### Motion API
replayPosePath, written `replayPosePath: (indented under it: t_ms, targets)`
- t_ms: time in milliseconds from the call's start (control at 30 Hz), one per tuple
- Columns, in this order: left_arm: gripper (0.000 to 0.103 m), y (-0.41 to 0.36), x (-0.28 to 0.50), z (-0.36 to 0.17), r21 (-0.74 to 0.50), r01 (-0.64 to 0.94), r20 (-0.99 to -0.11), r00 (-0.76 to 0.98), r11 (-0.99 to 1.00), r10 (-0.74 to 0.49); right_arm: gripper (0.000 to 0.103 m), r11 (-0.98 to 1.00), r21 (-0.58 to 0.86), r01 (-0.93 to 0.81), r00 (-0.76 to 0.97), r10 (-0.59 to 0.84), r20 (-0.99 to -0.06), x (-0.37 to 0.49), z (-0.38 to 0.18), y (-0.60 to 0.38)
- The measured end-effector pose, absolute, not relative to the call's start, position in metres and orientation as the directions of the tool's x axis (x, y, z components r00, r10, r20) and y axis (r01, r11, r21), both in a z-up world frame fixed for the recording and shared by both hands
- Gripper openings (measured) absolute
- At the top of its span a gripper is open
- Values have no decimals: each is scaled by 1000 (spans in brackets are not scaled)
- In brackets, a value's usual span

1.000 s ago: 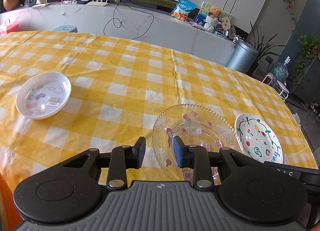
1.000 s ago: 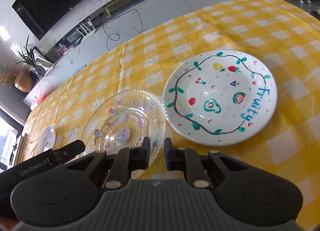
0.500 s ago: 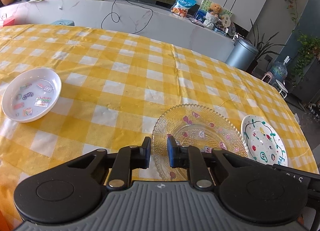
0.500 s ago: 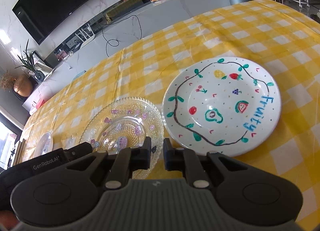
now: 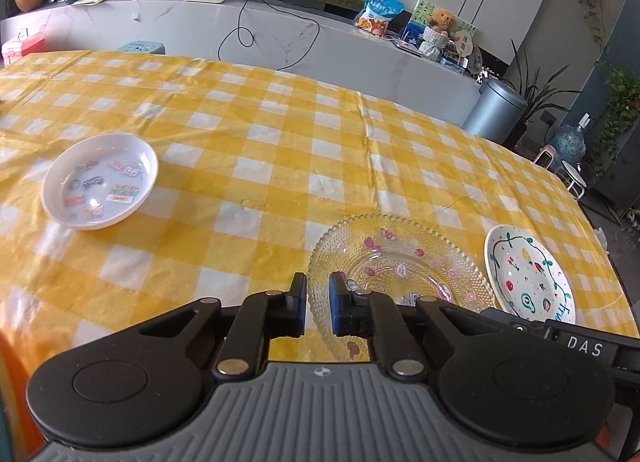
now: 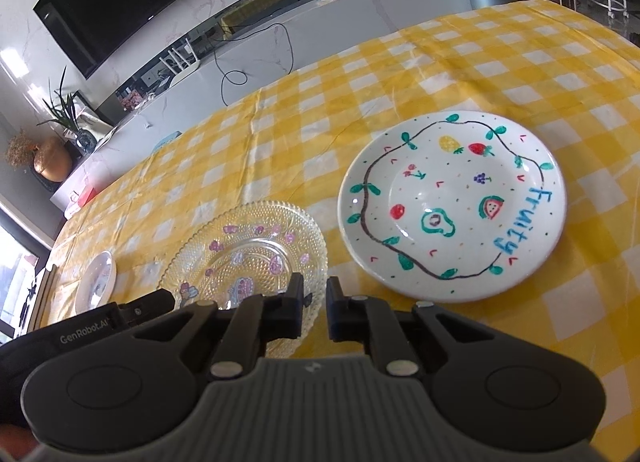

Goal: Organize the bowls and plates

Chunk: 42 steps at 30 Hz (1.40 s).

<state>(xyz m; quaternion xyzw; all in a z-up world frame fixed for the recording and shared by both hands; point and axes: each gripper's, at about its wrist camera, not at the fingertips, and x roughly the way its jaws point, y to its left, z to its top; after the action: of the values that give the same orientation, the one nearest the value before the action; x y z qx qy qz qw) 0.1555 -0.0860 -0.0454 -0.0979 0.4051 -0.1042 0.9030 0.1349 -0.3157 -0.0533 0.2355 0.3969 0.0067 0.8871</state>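
Since the earlier frame, our left hand-held gripper (image 5: 318,304) had just been closing, its jaws drawn in to a narrow slit with nothing between them, poised above the near rim of the glass plate (image 5: 404,274). Our right hand-held gripper (image 6: 313,306) showed the same nearly pressed-together jaws, also empty, hanging over the gap between the glass plate (image 6: 248,254) and the painted plate (image 6: 452,201). We judged the task barely begun: all three dishes lay apart on the checked worktop (image 5: 280,149), none stacked. The small white bowl (image 5: 100,191) with stickers sat well off to the left, the glass plate in the middle, the painted plate (image 5: 528,274) just beside it on the right. Gathering them into one stack was all left to do, as far as we could tell. On the painted plate we read "fruity" in blue; "DAS" showed on one gripper body, "GenRobot.AI" on the other.
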Motion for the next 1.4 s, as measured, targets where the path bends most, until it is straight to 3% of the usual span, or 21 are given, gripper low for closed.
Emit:
replayPosePath:
  t_ms: [667,1400]
  targets:
    - [12,-52,66,-17,-268,102,-721,638,958,-270,9,869,480,118,659,293,-693,61,-37,-300]
    - [8,-32,38,-44,-240,89,-737,632,967,-241,8,898,423,121,631,260,-731,23,-51,-267]
